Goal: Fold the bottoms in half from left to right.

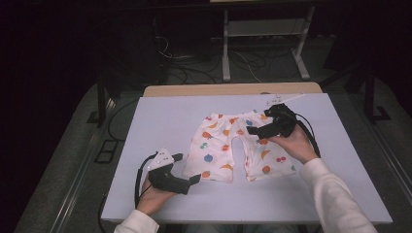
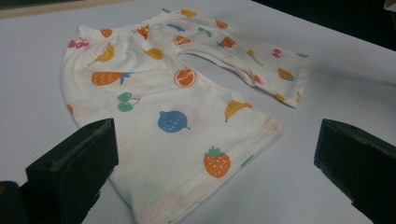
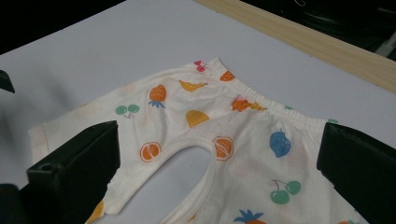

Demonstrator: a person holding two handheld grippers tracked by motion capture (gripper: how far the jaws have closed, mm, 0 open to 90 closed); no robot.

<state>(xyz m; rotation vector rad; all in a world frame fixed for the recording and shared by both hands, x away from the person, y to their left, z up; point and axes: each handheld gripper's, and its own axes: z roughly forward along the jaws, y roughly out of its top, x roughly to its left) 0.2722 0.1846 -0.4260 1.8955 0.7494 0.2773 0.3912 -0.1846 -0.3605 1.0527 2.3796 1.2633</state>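
A pair of small white shorts (image 1: 218,145) printed with coloured fruit lies flat on the pale table (image 1: 160,116), waistband at the far side and both legs pointing toward me. My left gripper (image 1: 187,167) rests low at the hem of the left leg, open, with nothing between its jaws. In the left gripper view the shorts (image 2: 154,88) spread out ahead of the left gripper (image 2: 217,140). My right gripper (image 1: 257,122) hovers over the right leg near the waistband, open and empty. The right gripper view looks down on the crotch and waistband of the shorts (image 3: 196,107) between the wide jaws of the right gripper (image 3: 219,140).
A wooden strip (image 1: 233,89) runs along the table's far edge. Behind it, on the dark floor, stand a metal frame (image 1: 265,29) and loose cables (image 1: 194,63). Bare tabletop lies to the left, to the right and in front of the shorts.
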